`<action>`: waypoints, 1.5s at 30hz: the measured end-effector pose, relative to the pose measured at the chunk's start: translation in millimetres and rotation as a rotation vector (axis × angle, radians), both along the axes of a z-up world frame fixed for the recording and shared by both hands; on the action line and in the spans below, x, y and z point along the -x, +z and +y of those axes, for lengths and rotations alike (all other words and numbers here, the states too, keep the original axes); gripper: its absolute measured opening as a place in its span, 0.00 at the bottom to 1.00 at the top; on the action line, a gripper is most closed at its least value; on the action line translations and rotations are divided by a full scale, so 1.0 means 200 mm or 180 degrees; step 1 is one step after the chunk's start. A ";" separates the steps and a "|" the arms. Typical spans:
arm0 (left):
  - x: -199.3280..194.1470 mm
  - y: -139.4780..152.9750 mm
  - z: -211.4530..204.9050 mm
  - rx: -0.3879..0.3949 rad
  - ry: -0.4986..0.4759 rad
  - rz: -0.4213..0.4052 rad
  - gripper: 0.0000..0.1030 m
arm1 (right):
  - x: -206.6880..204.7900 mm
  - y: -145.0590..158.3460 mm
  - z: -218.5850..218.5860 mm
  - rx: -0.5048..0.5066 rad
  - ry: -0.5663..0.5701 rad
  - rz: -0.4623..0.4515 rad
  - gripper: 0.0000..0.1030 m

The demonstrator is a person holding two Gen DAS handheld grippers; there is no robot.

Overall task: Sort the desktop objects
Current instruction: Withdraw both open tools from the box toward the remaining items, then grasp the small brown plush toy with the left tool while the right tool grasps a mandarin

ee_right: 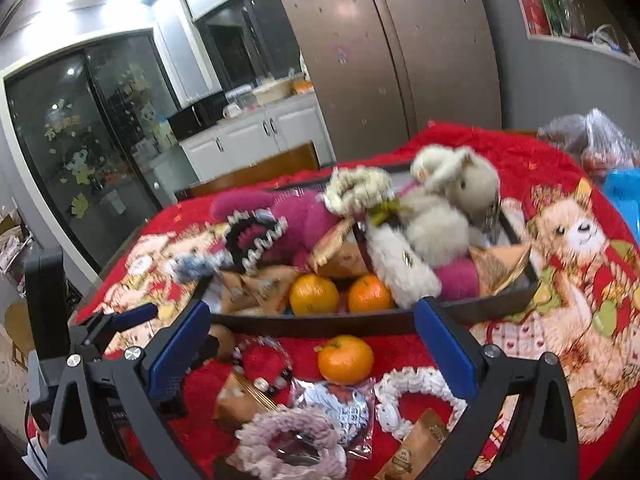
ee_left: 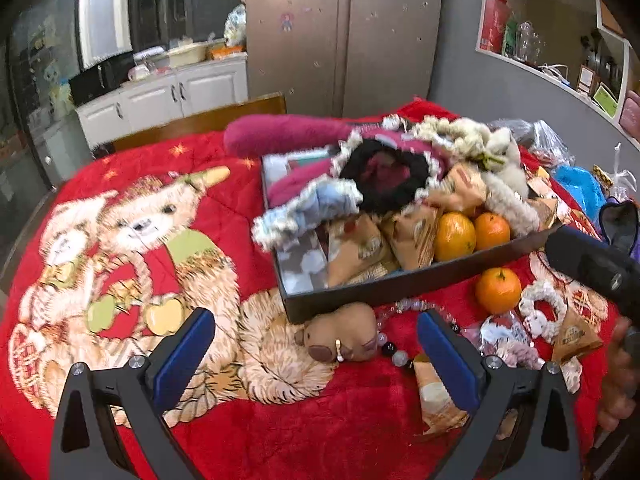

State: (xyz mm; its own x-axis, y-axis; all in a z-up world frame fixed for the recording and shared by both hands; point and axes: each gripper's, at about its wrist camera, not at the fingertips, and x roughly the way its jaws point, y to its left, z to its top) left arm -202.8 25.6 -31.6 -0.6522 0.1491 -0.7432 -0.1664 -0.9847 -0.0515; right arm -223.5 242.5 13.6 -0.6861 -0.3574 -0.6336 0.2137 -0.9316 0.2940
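Sorting partway. Box (ee_right: 320,322) on red blanket (ee_left: 224,216) holds two oranges (ee_right: 314,294), plush toys, scrunchies, snack packets. Left outside, near front wall: loose orange (ee_right: 346,359), bead bracelet (ee_right: 262,362), white scrunchie (ee_right: 416,398), brown plush (ee_left: 344,338). Left gripper (ee_left: 316,354), right gripper (ee_right: 312,344): jaws wide apart, holding nothing.

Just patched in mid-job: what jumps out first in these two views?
The dark box heaped with plush toys, scrunchies and two oranges, on the red bear-print blanket. One loose orange lies just in front of it between the open right tongs; the left tongs, also open, frame a small brown plush.
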 end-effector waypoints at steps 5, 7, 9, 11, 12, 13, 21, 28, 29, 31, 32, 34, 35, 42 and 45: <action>0.02 -0.05 0.00 0.0073 -0.0018 -0.0054 1.00 | 0.02 -0.13 -0.04 -0.0214 -0.0005 -0.0148 1.00; 0.02 -0.08 -0.01 0.0015 -0.0037 -0.0125 1.00 | 0.03 -0.18 -0.04 -0.0302 -0.0022 -0.0192 1.00; 0.04 -0.10 -0.01 0.0001 -0.0036 -0.0179 1.00 | 0.03 -0.21 -0.04 -0.0374 -0.0047 -0.0223 1.00; 0.05 -0.12 -0.01 0.0020 -0.0037 -0.0213 1.00 | 0.04 -0.22 -0.03 -0.0343 -0.0067 -0.0238 1.00; 0.05 -0.13 -0.01 -0.0030 -0.0032 -0.0223 1.00 | 0.04 -0.23 -0.02 -0.0274 -0.0057 -0.0253 1.00; 0.05 -0.13 -0.02 -0.0076 -0.0023 -0.0248 1.00 | 0.05 -0.24 -0.01 -0.0183 -0.0042 -0.0279 0.98; 0.05 -0.14 -0.03 -0.0104 -0.0014 -0.0268 1.00 | 0.07 -0.27 -0.03 -0.0312 -0.0083 -0.0331 0.83; 0.05 -0.14 -0.03 -0.0109 -0.0013 -0.0268 1.00 | 0.06 -0.29 -0.08 -0.0468 -0.0023 -0.0350 0.63; 0.05 -0.14 -0.03 -0.0104 -0.0013 -0.0267 1.00 | 0.06 -0.29 -0.09 -0.0477 0.0002 -0.0358 0.59; 0.05 -0.14 -0.03 -0.0109 -0.0016 -0.0265 0.97 | 0.06 -0.30 -0.11 -0.0458 0.0060 -0.0376 0.42; 0.05 -0.13 -0.03 -0.0134 -0.0028 -0.0235 0.92 | 0.07 -0.31 -0.11 -0.0462 0.0076 -0.0398 0.40; 0.04 -0.11 -0.03 -0.0200 -0.0078 -0.0156 0.51 | 0.07 -0.31 -0.12 -0.0455 0.0085 -0.0404 0.40; 0.04 -0.10 -0.02 -0.0236 -0.0074 -0.0137 0.48 | 0.07 -0.31 -0.12 -0.0452 0.0086 -0.0403 0.39; 0.05 -0.10 -0.05 -0.0356 -0.0017 -0.0153 0.48 | 0.06 -0.31 -0.16 -0.0594 0.0111 -0.0356 0.39; 0.05 -0.09 -0.05 -0.0370 -0.0005 -0.0144 0.48 | 0.05 -0.31 -0.16 -0.0589 0.0091 -0.0340 0.39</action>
State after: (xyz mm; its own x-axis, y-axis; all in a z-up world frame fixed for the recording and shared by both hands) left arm -212.0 15.1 -50.3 -0.6182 0.2370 -0.7494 -0.1628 -0.9714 -0.1729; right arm -234.1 209.7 -49.2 -0.6029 -0.2465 -0.7588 0.2176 -0.9658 0.1409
